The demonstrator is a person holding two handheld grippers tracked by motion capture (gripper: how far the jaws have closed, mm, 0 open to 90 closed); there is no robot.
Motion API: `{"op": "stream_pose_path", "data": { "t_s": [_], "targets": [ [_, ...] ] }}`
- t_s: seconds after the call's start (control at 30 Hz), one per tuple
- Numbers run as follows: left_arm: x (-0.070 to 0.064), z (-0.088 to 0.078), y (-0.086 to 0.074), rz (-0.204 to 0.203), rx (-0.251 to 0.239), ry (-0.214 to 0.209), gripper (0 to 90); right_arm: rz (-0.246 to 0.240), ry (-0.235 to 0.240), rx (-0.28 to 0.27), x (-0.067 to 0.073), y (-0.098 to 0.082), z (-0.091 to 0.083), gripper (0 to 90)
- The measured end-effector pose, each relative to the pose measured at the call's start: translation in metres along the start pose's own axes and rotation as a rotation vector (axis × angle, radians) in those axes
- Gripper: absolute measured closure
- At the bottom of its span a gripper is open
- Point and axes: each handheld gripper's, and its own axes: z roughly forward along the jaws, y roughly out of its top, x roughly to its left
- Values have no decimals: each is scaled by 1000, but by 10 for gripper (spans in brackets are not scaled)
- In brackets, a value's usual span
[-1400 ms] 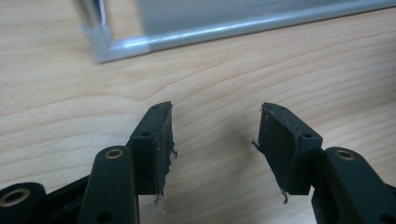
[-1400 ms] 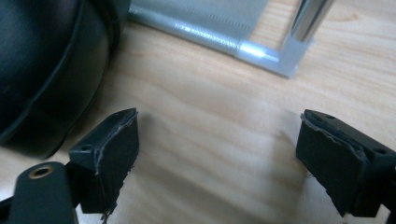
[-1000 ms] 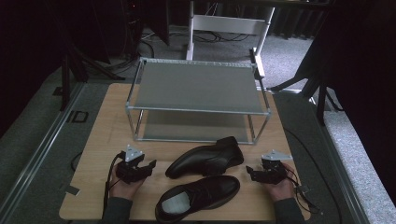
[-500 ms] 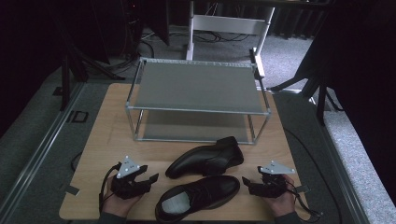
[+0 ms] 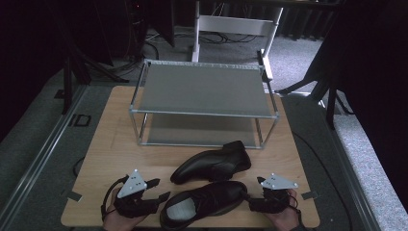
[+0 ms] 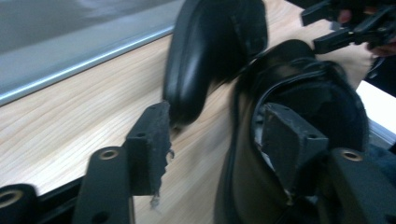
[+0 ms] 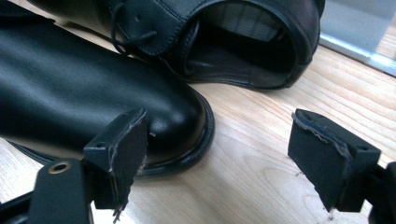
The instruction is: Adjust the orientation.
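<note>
Shoes (image 5: 207,207), pair, crowded near table's front edge (image 5: 192,225); rack (image 5: 202,103) behind; left gripper (image 5: 156,191), right gripper (image 5: 250,199) agape, empty.

A pale wooden tabletop (image 5: 110,144) fills the lower middle of the high view, resting on grey carpeted floor (image 5: 33,144) that spreads to both sides. A silver metal floor rail (image 5: 45,154) runs diagonally at the lower left. At top centre stands a white-painted wooden frame (image 5: 235,24) (its legs reach the carpet), with black cables (image 5: 159,41) trailing beside it. Black curtains (image 5: 375,72) darken the right edge and upper left; the light is dim
</note>
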Motion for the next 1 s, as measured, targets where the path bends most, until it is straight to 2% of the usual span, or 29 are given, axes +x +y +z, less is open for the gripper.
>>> {"op": "stream_pose_path", "data": {
  "t_s": [0.1, 0.13, 0.23, 0.27, 0.33, 0.4, 0.53, 0.63, 0.83, 1.0],
  "targets": [
    [-4, 12, 6, 30, 33, -51, 488, 19, 21, -6, 1, 0, 1, 190],
    [-4, 12, 6, 30, 33, -51, 500, 19, 21, -6, 1, 0, 1, 190],
    [-10, 25, 10, 68, 79, -103, 546, 5, 28, 0, 3, 1, 1, 184],
    [-13, 30, 11, 93, 101, -120, 567, 2, 33, 1, 4, 0, 1, 182],
    [-16, 36, 12, 122, 130, -137, 613, -4, 37, 5, 5, 0, 2, 171],
    [-19, 42, 12, 143, 160, -121, 648, -9, 43, 9, 7, -1, 2, 164],
    [-14, 45, 13, 117, 168, -118, 744, -10, 57, 20, 9, -4, 4, 144],
    [-12, 47, 13, 102, 156, -120, 805, -16, 61, 19, 9, -4, 5, 136],
    [-16, 49, 14, 111, 138, -115, 828, -20, 55, 22, 7, -4, 7, 125],
    [-15, 52, 15, 99, 123, -117, 829, -12, 55, 15, 4, -4, 8, 119]
  ]
}}
